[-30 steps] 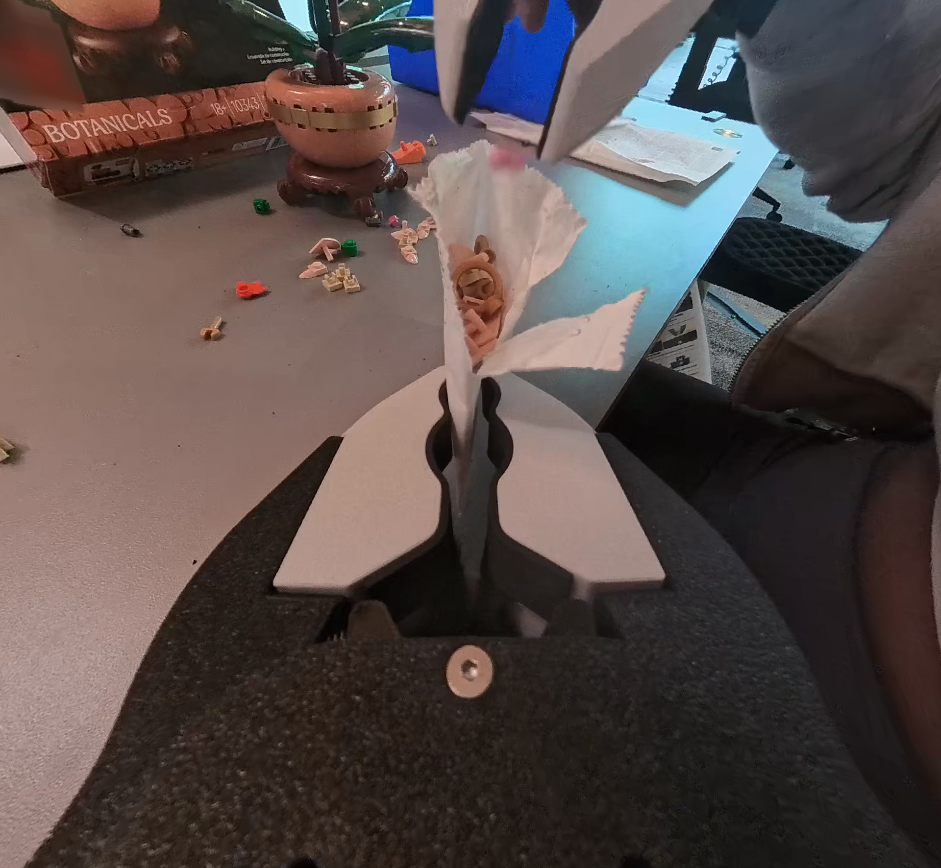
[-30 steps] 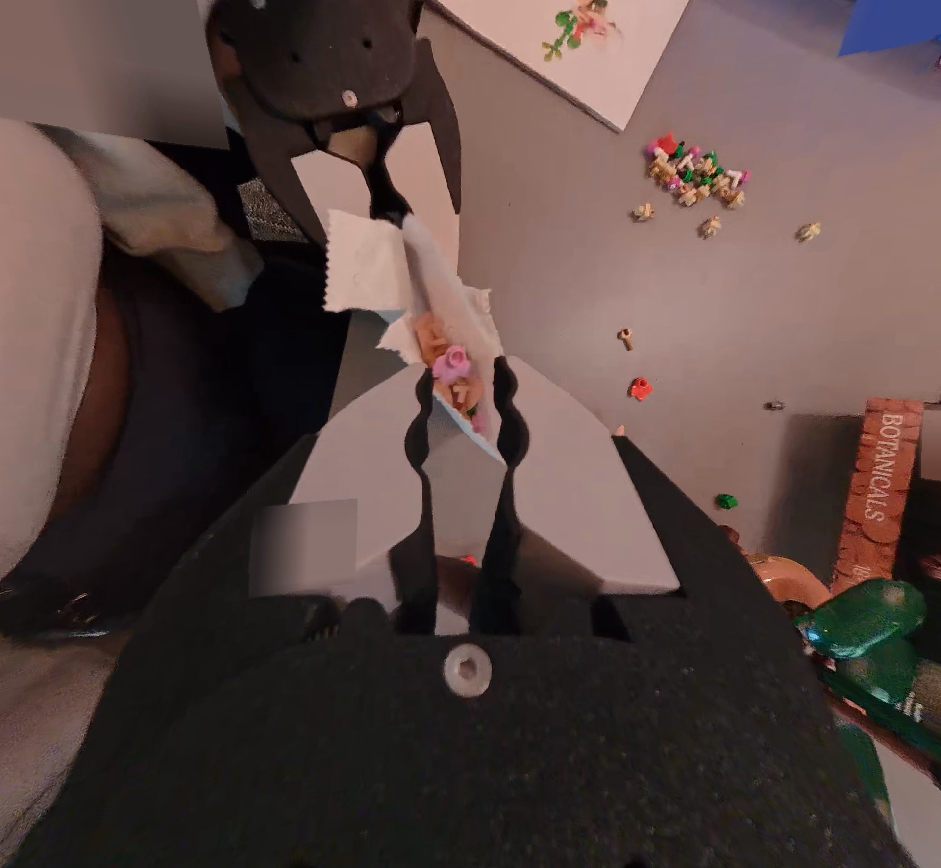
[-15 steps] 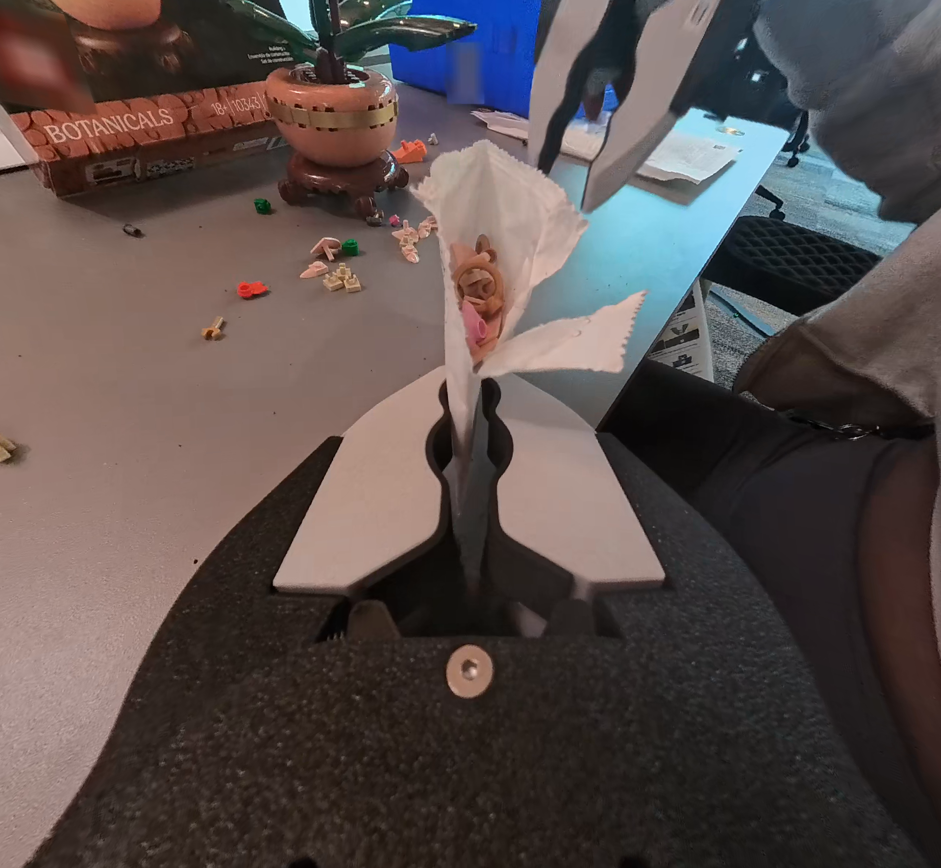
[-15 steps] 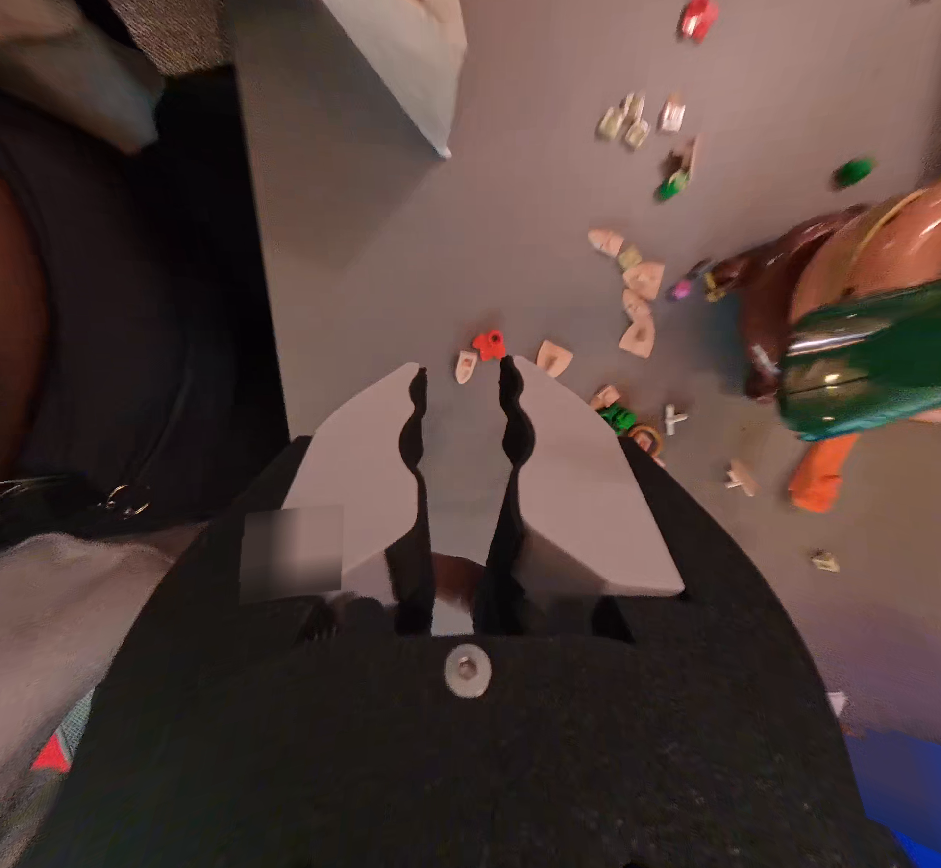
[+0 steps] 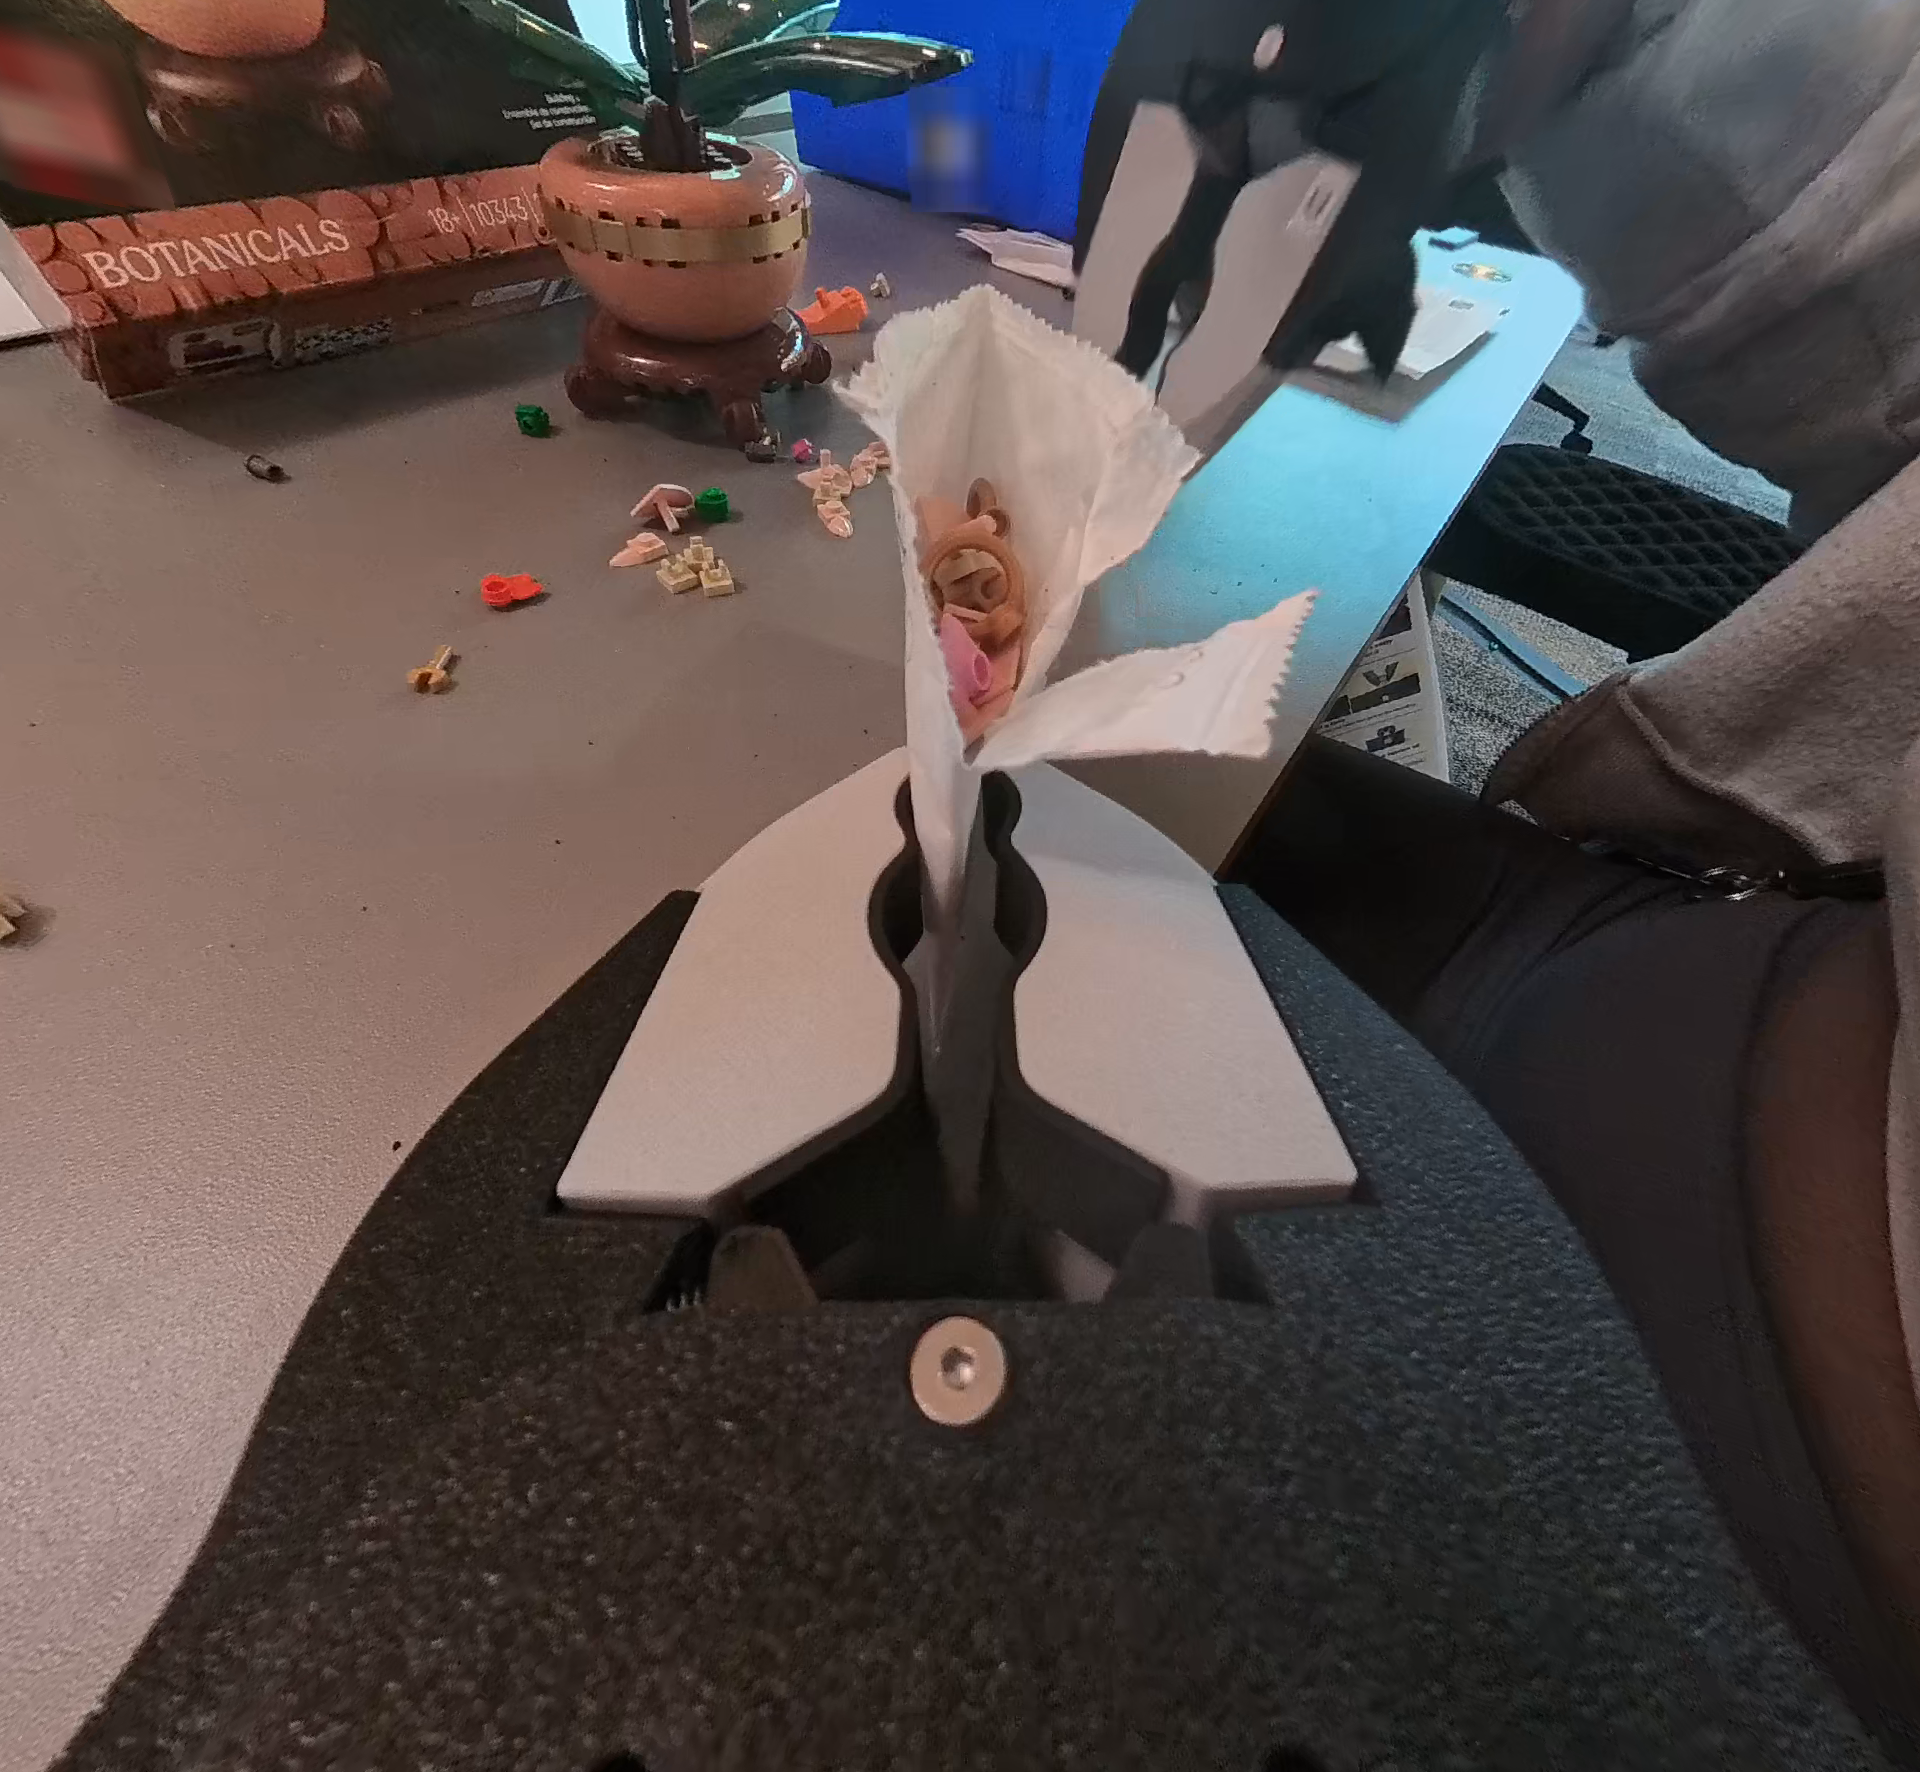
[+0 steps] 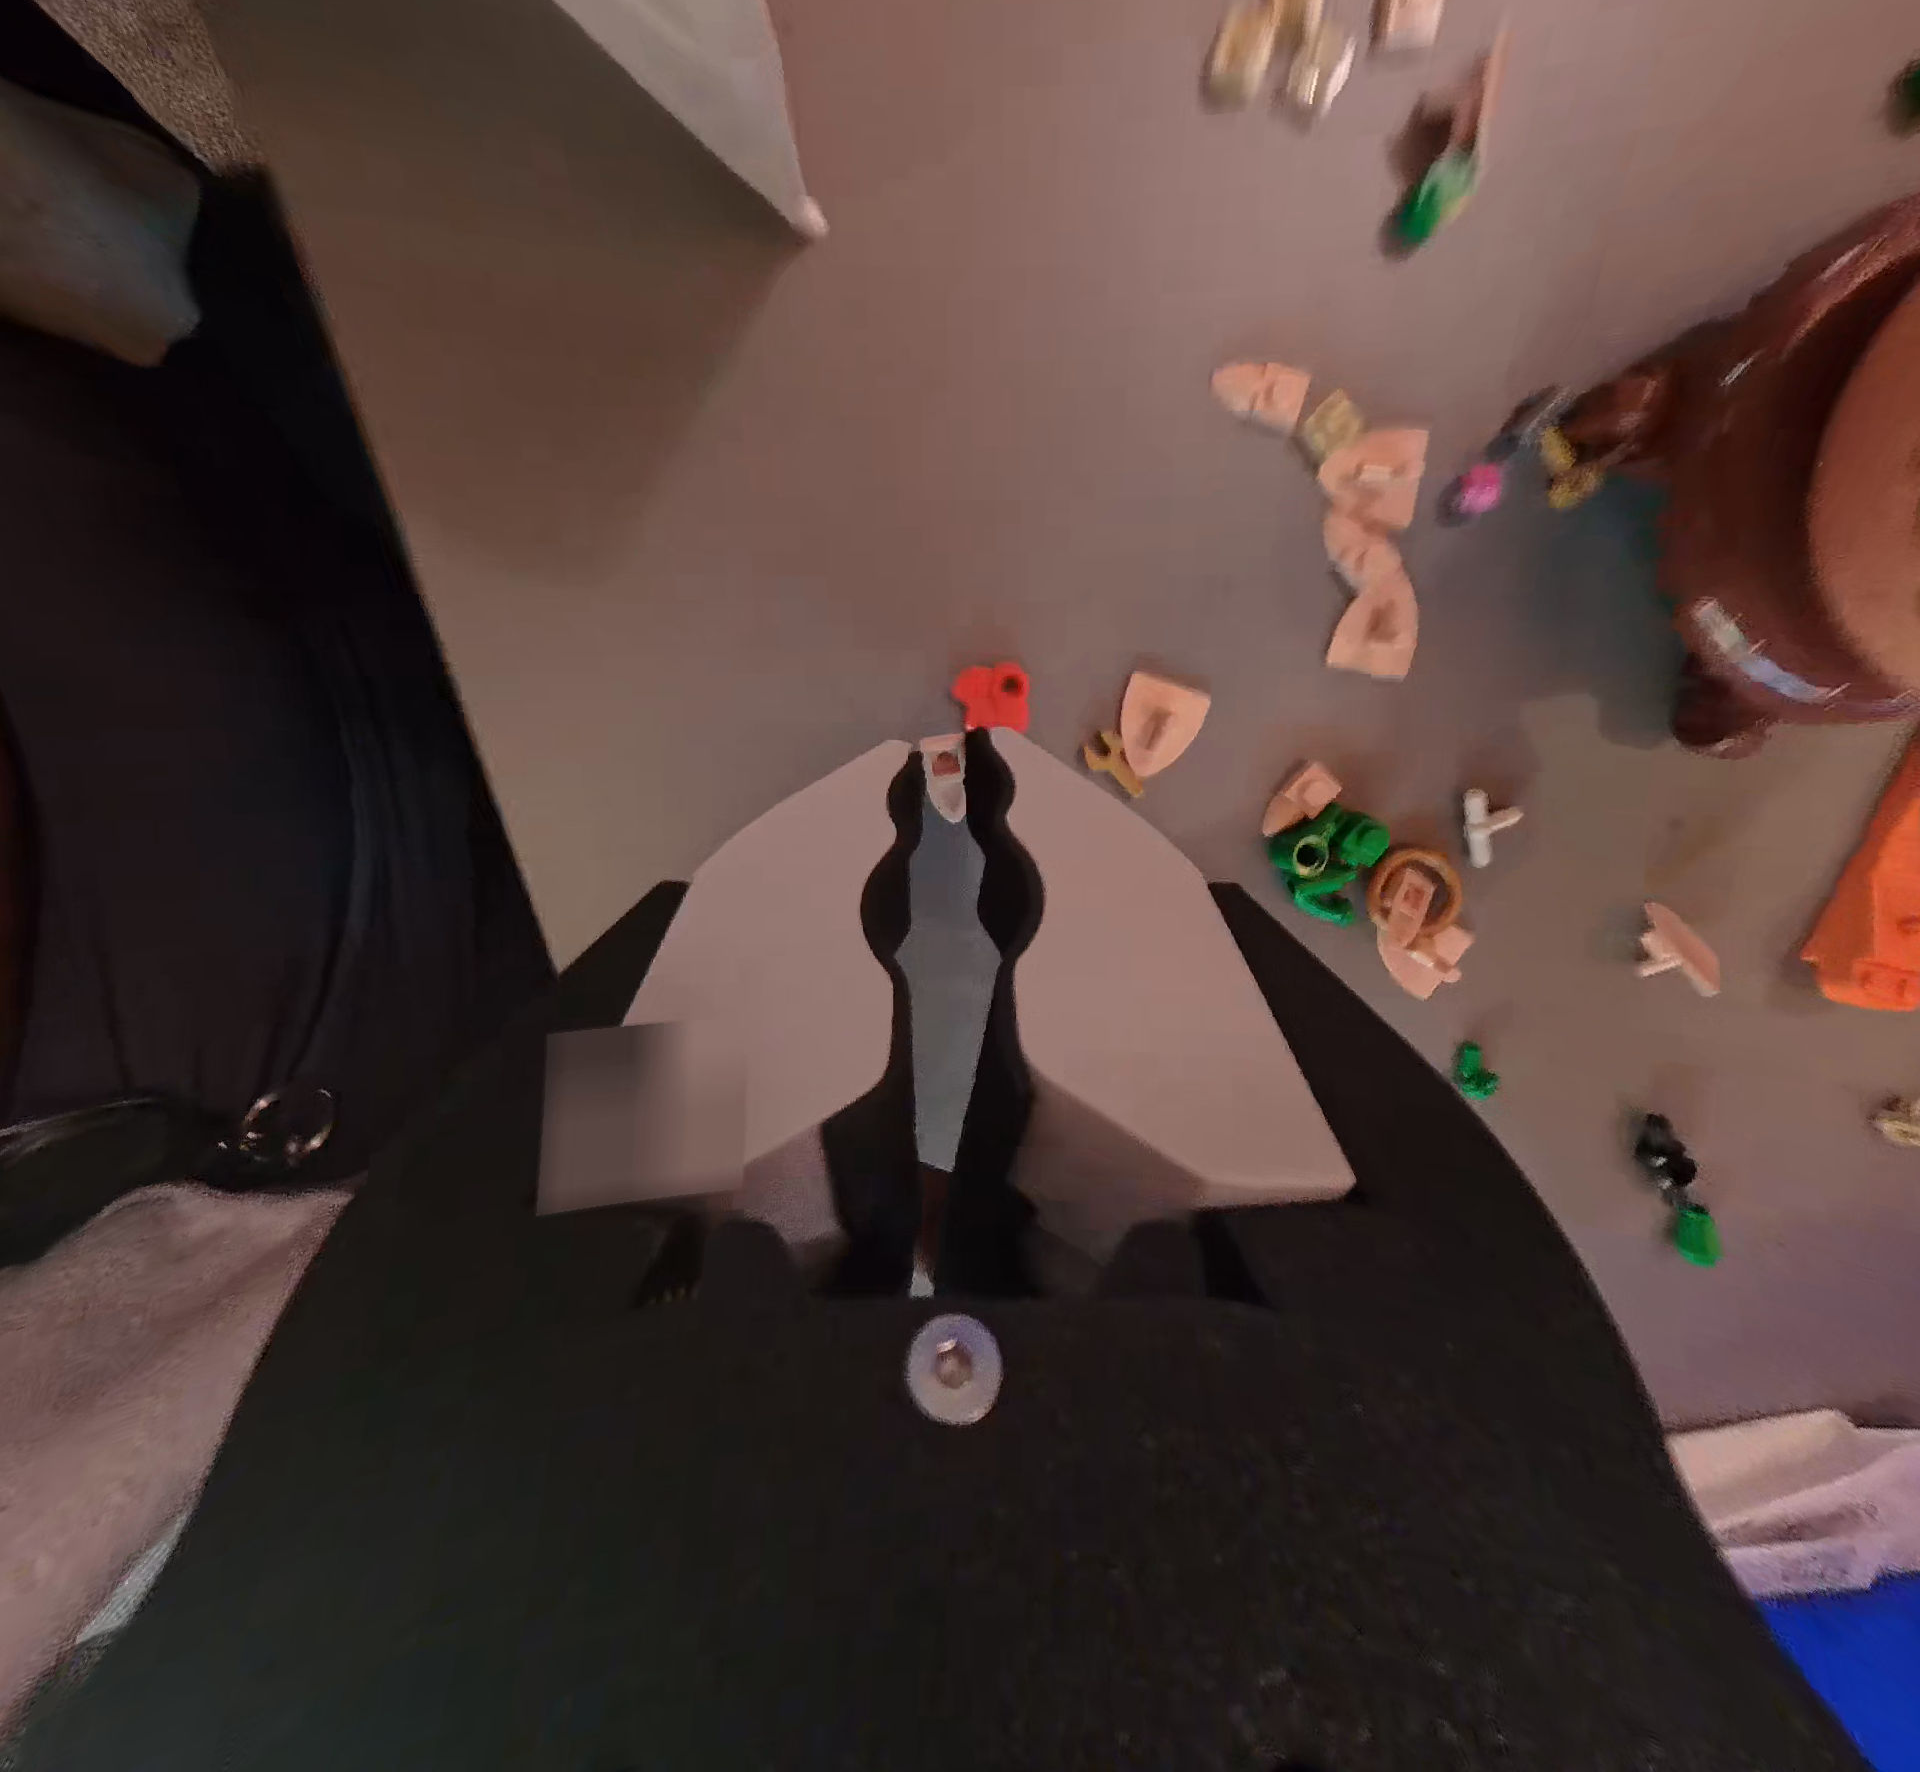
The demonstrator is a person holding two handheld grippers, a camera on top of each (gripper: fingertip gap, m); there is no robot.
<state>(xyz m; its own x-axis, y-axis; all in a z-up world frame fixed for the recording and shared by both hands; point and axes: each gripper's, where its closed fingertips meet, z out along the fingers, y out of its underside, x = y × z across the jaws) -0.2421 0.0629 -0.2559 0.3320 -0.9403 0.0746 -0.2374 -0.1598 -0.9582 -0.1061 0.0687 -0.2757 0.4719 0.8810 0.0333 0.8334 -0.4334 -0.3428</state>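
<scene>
My left gripper point(image 5: 956, 787) is shut on the lower end of a torn-open white paper bag point(image 5: 1039, 434) and holds it upright above the grey table point(image 5: 312, 891). Tan and pink brick pieces point(image 5: 971, 579) lie inside the bag. My right gripper point(image 6: 945, 756) points down at the table with its jaws closed to a narrow gap around a small pale piece point(image 6: 945, 772). A red piece point(image 6: 992, 694) lies just beyond its tips. In the left wrist view the right gripper point(image 5: 1216, 299) shows blurred behind the bag.
A brick-built flower pot point(image 5: 675, 247) with green leaves stands in front of a printed box point(image 5: 260, 268). Several loose pieces point(image 6: 1371, 517) lie beside its brown base point(image 6: 1766, 579). A white booklet point(image 6: 623, 8), an orange piece point(image 6: 1870, 922) and the person's lap at the table edge are near. Tip to tip, the grippers are about 15 cm apart.
My right gripper left the bag's mouth, swung down to the table and narrowed its jaws around the pale piece. A pink piece now lies inside the bag. My left gripper stayed still.
</scene>
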